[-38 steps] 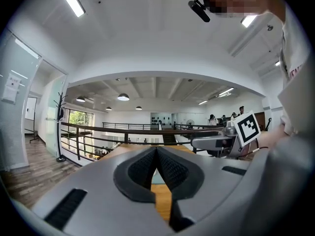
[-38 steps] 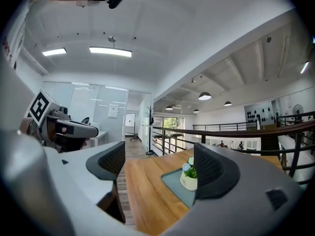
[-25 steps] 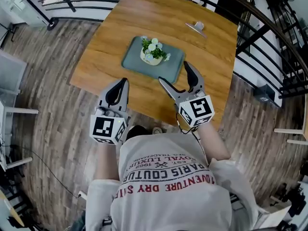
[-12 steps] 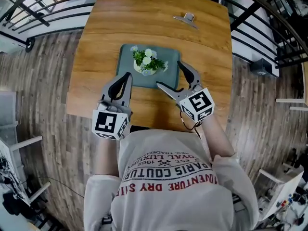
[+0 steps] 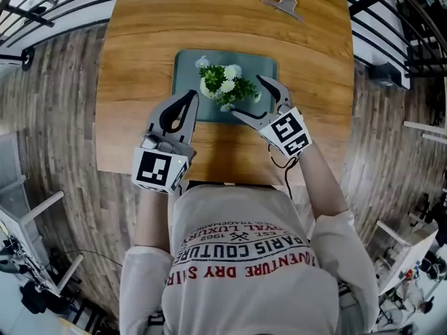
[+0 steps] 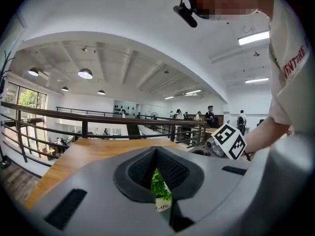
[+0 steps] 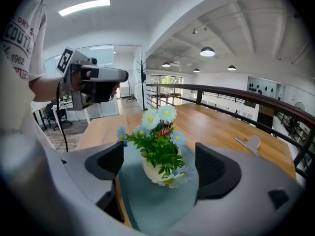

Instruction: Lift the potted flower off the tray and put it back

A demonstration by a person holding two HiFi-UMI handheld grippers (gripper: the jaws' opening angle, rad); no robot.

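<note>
Right gripper (image 5: 246, 97) has advanced, wide open, to just before the potted flower (image 5: 222, 86) on the tray (image 5: 183, 65); left gripper (image 5: 190, 96) closed.

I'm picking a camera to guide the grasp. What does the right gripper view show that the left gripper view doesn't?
Only the right gripper view: the whole potted flower on the tray, ahead of the right gripper's open jaws, and a metal clip. Only the left gripper view: the left gripper's shut jaws, with a sliver of leaves behind. Both: the wooden table and railing.
</note>
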